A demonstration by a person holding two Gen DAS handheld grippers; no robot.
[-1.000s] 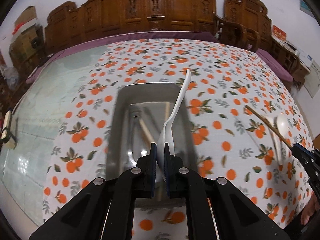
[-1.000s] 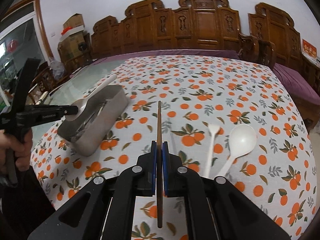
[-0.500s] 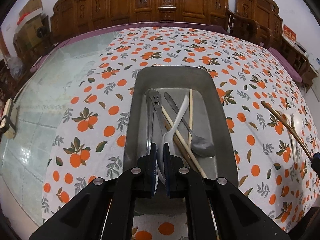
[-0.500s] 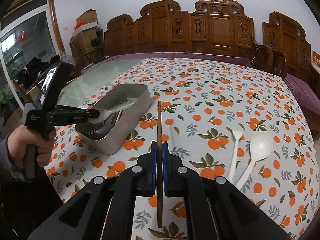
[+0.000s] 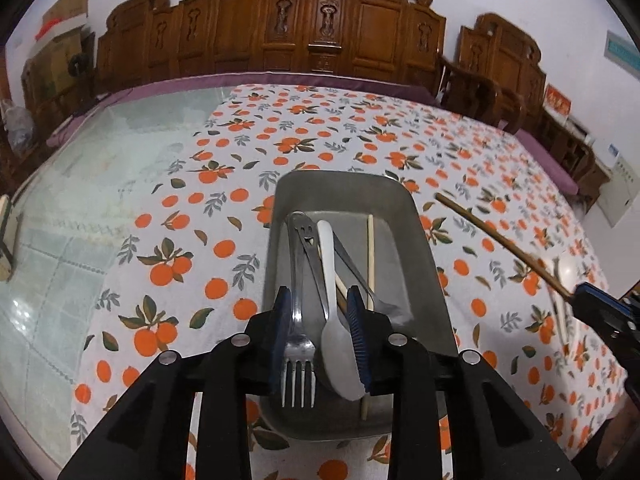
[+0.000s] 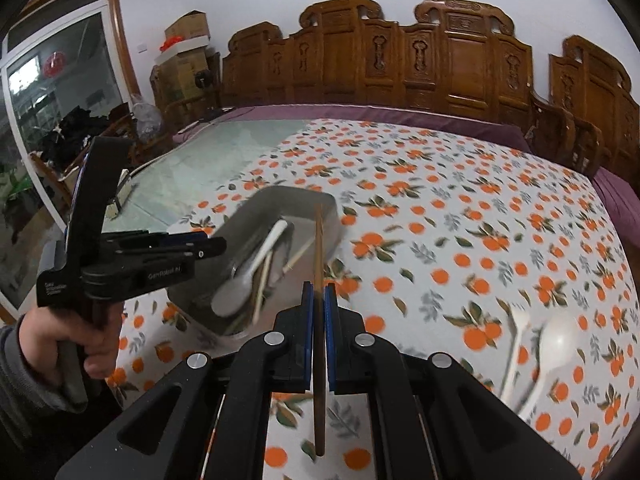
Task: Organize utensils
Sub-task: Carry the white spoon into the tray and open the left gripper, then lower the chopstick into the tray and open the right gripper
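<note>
The left gripper [image 5: 320, 336] has just been opening over the metal tray [image 5: 424, 248]: half a second ago its pads pinched the white plastic spoon [image 5: 334, 320], which now lies loose between the parted fingers, bowl at the tray's near end beside a fork [image 5: 298, 344]. That spoon looks delivered. The right gripper [image 6: 319, 320] stays clamped on a dark wooden chopstick [image 6: 318, 248], its tip now over the tray (likely next in). Two white spoons [image 6: 552, 344] remain on the cloth, well right of the tray.
</note>
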